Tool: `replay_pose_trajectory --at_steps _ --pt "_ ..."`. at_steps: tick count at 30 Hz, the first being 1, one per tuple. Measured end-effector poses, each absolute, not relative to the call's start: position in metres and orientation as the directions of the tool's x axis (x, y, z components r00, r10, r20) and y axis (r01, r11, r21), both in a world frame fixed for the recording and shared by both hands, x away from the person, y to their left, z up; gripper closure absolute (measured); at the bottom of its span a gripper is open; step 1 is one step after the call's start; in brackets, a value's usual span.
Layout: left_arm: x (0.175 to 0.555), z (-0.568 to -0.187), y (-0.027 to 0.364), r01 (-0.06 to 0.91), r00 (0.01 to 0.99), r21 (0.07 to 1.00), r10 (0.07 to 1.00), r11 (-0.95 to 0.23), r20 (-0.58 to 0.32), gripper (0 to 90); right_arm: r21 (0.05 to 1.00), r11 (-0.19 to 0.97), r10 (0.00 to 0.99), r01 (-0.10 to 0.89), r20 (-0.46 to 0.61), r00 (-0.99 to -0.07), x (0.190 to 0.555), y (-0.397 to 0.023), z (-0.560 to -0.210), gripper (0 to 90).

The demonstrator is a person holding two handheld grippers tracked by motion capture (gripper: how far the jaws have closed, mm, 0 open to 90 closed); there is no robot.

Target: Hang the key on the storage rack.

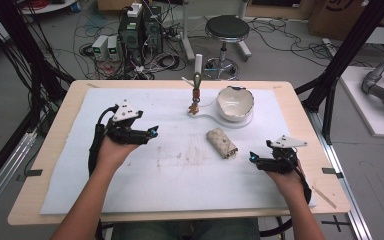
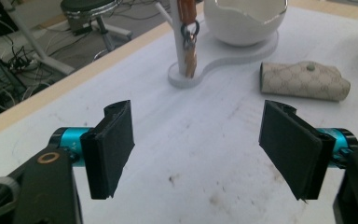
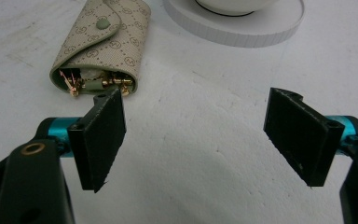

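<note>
Left gripper point(image 1: 152, 132): held above the left half of the tabletop, pointing right toward the middle; jaws spread wide with nothing between them, as its own view point(image 2: 198, 149) confirms. It looks parked in a ready pose, not committed to a grasp.
Right gripper point(image 1: 252, 157): low over the near right of the mat, pointing left; jaws wide apart and empty point(image 3: 193, 140).
Key pouch point(image 1: 222, 143): a beige patterned snap-flap case lying flat near the middle of the mat, between the two grippers and nearer the right one. Its open end, with gold hooks showing point(image 3: 101, 50), faces the right gripper, so that side seems the natural approach.
Stand point(image 1: 196, 95): a white post at the far middle with a key and ring hanging from it point(image 2: 189, 44), probably hung there for easy reach.
Bowl point(image 1: 235, 103): white, egg-shaped with a broken-looking rim, sitting on the stand's base just right of the post.
Mat point(image 1: 130, 180): white foam sheet, scuffed, covering the wooden tabletop point(image 1: 55, 150).
Obstructions: none between either gripper and the pouch; post and bowl stand just beyond it.
Beyond the tabletop: stool point(image 1: 226, 30), computers and cables on the floor.
</note>
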State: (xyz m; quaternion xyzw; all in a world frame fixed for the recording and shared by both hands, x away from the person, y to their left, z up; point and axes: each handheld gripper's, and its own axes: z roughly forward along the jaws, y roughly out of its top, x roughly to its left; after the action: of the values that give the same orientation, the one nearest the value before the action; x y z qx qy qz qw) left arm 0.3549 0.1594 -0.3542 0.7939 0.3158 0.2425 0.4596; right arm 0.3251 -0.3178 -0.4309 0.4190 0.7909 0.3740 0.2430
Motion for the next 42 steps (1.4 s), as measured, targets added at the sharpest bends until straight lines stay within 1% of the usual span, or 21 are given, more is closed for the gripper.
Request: replay_pose_trajectory --at_steps 4,5,7,14,15,19,21,23,26,29,32,42 --pt "0.344 -0.359 0.169 0.271 0.678 0.894 0.730 -0.358 0.087 23.4 0.798 0.364 0.847 0.480 -0.069 -0.527 0.325 -0.318 -0.430 21.1" --pt "0.339 -0.361 0.172 0.249 0.680 0.901 0.727 -0.354 0.098 23.2 0.798 0.361 0.849 0.483 -0.067 -0.524 0.325 -0.318 -0.430 21.2" --pt "0.334 -0.364 0.174 0.238 0.679 0.903 0.726 -0.358 0.109 22.9 0.798 0.365 0.848 0.480 -0.072 -0.525 0.326 -0.318 -0.431 21.1" --pt "0.327 -0.370 0.177 0.251 0.687 0.898 0.720 -0.360 0.097 20.4 0.791 0.377 0.842 0.481 -0.076 -0.534 0.328 -0.313 -0.431 21.1" --pt "0.324 -0.373 0.178 0.258 0.696 0.901 0.714 -0.349 0.077 19.5 0.791 0.379 0.841 0.481 -0.077 -0.535 0.328 -0.314 -0.432 21.2" --pt "0.317 -0.378 0.182 0.271 0.701 0.899 0.711 -0.343 0.060 18.1 0.794 0.369 0.845 0.484 -0.069 -0.531 0.329 -0.315 -0.431 21.2" --pt "0.316 -0.379 0.183 0.268 0.703 0.898 0.708 -0.348 0.064 17.6 0.795 0.366 0.846 0.484 -0.067 -0.529 0.330 -0.315 -0.432 21.2" --pt "0.311 -0.385 0.188 0.238 0.706 0.904 0.703 -0.356 0.091 17.6 0.793 0.367 0.848 0.487 -0.069 -0.526 0.331 -0.314 -0.432 21.2" --pt "0.312 -0.392 0.194 0.237 0.707 0.908 0.702 -0.347 0.084 17.6 0.794 0.360 0.851 0.489 -0.066 -0.520 0.330 -0.314 -0.432 21.2" --pt "0.316 -0.396 0.199 0.252 0.686 0.911 0.724 -0.326 0.070 17.6 0.794 0.361 0.851 0.490 -0.065 -0.521 0.331 -0.313 -0.432 21.1" --pt "0.315 -0.396 0.199 0.242 0.683 0.908 0.725 -0.342 0.091 17.6 0.788 0.374 0.848 0.490 -0.075 -0.525 0.332 -0.312 -0.433 21.2" --pt "0.318 -0.397 0.200 0.249 0.683 0.907 0.725 -0.341 0.086 17.6 0.788 0.362 0.856 0.498 -0.070 -0.511 0.332 -0.315 -0.433 21.1"
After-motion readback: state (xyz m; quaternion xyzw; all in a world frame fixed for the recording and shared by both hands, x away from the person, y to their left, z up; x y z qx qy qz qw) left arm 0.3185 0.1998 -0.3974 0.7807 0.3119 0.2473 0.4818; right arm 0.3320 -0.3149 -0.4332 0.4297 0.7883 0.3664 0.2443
